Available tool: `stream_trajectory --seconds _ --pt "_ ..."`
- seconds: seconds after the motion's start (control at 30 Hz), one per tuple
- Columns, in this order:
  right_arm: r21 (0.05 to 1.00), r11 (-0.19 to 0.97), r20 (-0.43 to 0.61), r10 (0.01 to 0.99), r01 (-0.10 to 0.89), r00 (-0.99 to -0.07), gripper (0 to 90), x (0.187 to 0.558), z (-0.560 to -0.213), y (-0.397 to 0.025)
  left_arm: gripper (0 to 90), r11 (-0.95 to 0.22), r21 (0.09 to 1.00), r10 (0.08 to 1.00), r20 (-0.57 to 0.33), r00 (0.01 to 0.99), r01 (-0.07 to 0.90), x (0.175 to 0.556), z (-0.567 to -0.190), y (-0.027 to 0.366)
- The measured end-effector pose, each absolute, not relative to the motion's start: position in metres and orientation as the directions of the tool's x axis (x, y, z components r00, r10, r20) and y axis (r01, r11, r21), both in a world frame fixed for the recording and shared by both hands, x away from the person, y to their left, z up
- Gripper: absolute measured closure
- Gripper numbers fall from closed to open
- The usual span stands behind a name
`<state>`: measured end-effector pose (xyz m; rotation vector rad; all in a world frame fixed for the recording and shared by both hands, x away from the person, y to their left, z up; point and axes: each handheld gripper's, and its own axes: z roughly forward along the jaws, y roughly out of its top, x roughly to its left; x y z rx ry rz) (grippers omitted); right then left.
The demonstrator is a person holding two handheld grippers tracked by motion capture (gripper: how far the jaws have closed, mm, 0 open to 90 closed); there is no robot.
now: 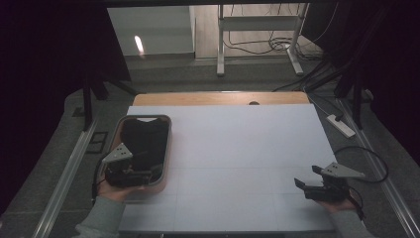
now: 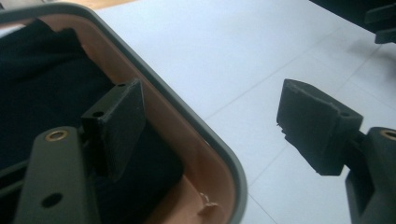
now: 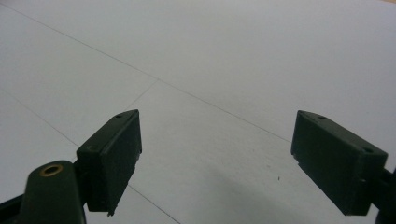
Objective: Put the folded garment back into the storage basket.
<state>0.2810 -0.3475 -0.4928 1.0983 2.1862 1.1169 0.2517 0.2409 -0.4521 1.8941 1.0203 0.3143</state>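
Straddling the tray (image 2: 219, 149) rim, spread left claw (image 2: 210, 130), one pad over black cloth (image 2: 42, 84) inside.

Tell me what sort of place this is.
Probably a lab or recording workspace, not a home. A white-topped table stands among dark curtains, with cables trailing over the floor and a power strip beside it. A person works handheld tongs, the left tongs over a basket.

Dim room: grey carpet floor (image 1: 163, 79), white-legged metal stand (image 1: 257, 39) with loose cables (image 1: 277, 45) behind, power strip (image 1: 341, 126) right, light reflection (image 1: 139, 44) on white panel.
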Motion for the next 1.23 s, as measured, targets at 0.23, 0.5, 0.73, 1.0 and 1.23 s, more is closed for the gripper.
stream_trajectory --seconds 0.23,0.5,0.73,1.0,1.23 --pt "0.818 0.358 -0.032 0.81 0.451 -0.585 17.0 0.281 -0.493 -0.347 22.9 -0.223 0.823 0.753 -0.195 0.628 0.522 0.241 -0.462 0.236" --pt "0.818 0.359 -0.03 0.808 0.45 -0.589 17.0 0.281 -0.493 -0.347 23.1 -0.241 0.822 0.743 -0.186 0.643 0.517 0.232 -0.469 0.231" --pt "0.818 0.358 -0.03 0.807 0.45 -0.589 17.0 0.281 -0.493 -0.347 23.0 -0.235 0.824 0.743 -0.189 0.642 0.515 0.231 -0.47 0.231" --pt "0.818 0.361 -0.031 0.806 0.448 -0.591 17.1 0.281 -0.493 -0.347 23.1 -0.226 0.828 0.745 -0.193 0.639 0.513 0.231 -0.469 0.232" --pt "0.818 0.361 -0.03 0.805 0.448 -0.593 17.0 0.281 -0.493 -0.347 23.0 -0.221 0.829 0.747 -0.194 0.636 0.513 0.231 -0.468 0.233"
